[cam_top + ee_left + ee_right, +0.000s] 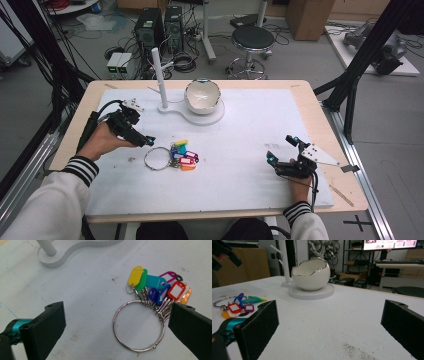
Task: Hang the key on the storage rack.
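The left tool (142, 139), jaws wide and holding nothing, hovers just left of the key ring (139, 325), whose coloured tags (160, 287) fan toward the right. The right tool (285, 150), also wide, rests well apart at the desk's (250, 185) right.

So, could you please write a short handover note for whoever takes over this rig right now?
Left claw: open, hovering just left of the key ring, holding nothing. In the left gripper view its jaws stand wide on either side of the ring.
Right claw: open and empty, resting on the white mat at the right, far from the ring.
Things: the ring with its coloured tags lies flat on the mat in front of the white stand. The egg-shaped bowl sits on the stand's base, beside the upright peg post.
Done: nothing grasped yet.
Left: close on the ring and lift it, probably towards the stand.
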